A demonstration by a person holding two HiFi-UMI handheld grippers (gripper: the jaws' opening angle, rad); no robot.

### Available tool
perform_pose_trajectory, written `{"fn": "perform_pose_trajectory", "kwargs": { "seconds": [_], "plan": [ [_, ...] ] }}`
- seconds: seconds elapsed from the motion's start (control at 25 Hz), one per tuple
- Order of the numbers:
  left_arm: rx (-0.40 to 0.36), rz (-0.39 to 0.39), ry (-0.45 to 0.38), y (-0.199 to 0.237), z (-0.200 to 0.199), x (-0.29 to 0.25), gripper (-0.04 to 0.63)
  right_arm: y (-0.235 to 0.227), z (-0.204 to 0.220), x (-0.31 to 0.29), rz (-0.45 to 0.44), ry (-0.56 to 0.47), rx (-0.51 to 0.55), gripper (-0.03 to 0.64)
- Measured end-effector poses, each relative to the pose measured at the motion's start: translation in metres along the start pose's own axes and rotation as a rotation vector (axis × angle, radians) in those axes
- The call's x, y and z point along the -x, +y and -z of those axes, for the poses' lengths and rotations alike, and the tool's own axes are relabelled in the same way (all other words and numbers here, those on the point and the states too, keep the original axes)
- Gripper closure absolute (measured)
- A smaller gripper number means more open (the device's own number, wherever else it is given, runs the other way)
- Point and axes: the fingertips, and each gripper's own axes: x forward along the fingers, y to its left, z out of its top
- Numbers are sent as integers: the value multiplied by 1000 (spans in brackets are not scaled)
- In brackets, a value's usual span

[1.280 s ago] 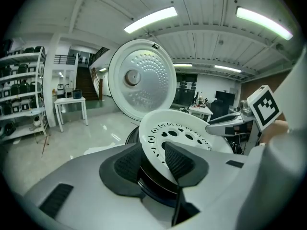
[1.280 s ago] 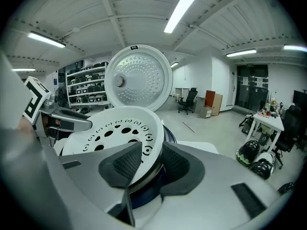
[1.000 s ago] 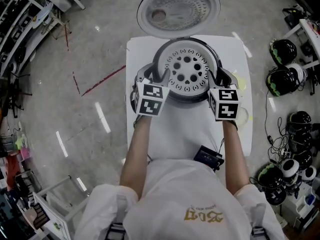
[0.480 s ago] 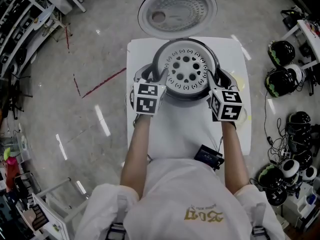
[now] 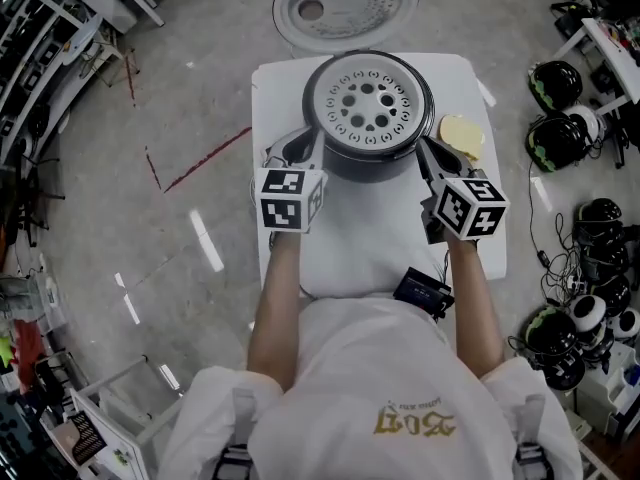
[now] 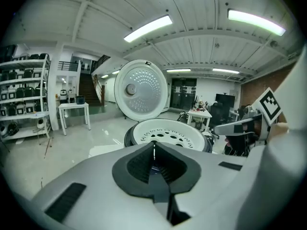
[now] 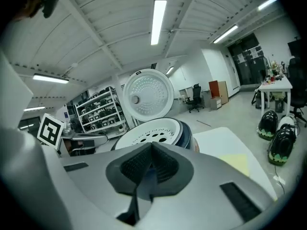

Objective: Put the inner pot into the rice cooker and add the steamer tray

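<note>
While the steamer tray (image 5: 369,106) sits in the rice cooker (image 5: 366,170), we flank its near side.
It lies ahead on the surface (image 5: 350,238), midway between our left hand-held gripper (image 5: 298,148) and right hand-held gripper (image 5: 432,158); their jaws have just been closing and meet on nothing.

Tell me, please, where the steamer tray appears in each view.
Head view: steamer tray at top centre, sitting in the rice cooker.
Left gripper view: steamer tray just right of centre, slightly below the middle.
Right gripper view: steamer tray at centre, slightly below the middle.
Shared landmark: the open round lid, just beyond the tray in every view.
</note>
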Motion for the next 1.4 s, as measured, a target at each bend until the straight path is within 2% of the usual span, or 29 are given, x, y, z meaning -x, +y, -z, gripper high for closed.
{"fn": "perform_pose_trajectory", "kwargs": {
  "seconds": [0.04,0.16,0.36,0.48,0.76,1.4],
  "plan": [
    [15,12,-4,-5,3,7,580,3,5,6,7,6,23,606],
    [77,50,-22,-18,10,23,580,10,15,22,34,15,82,606],
    [167,81,-67,-30,24,54,580,25,18,50,39,-52,45,606],
    [197,95,-81,-32,28,66,580,30,18,61,38,-74,5,606],
    [258,141,-99,-48,37,77,580,35,34,72,39,-51,56,606],
    [286,140,-101,-43,43,89,580,40,42,75,48,-45,17,606]
  ]
}}
